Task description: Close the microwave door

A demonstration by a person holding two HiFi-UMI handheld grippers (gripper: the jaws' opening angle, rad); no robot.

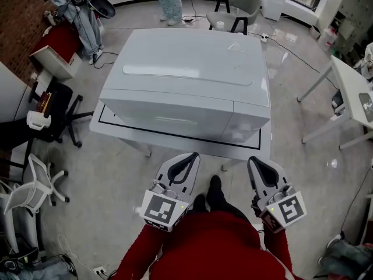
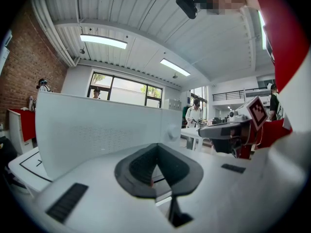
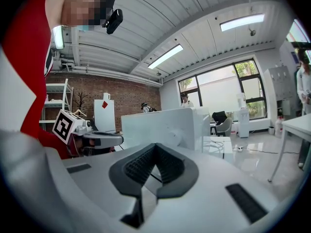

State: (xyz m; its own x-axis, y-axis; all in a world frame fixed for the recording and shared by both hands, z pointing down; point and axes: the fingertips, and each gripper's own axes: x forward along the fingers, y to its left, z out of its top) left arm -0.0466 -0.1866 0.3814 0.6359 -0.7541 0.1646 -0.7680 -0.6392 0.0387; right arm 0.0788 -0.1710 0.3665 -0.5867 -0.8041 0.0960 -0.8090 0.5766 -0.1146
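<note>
White glossy plastic everywhere: boxy microwave [image 1: 186,69] with rounded corners, parked on the white table [image 1: 175,144] inside a thin black outline, smooth door [image 1: 169,116] looking flush with the front. Left gripper [image 1: 191,156] and right gripper [image 1: 255,160] well short of it, down by the red sleeves [image 1: 148,249]. Ribbed black fingers [image 2: 138,168] pressed together on both, pinching nothing.

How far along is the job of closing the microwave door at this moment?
Done, as it looks: the door lies flush with the front of the microwave, with no gap to see. In hand: nothing. The left hand-held gripper and right hand-held gripper are shut, empty and held short of the table. Left: probably nothing.
</note>
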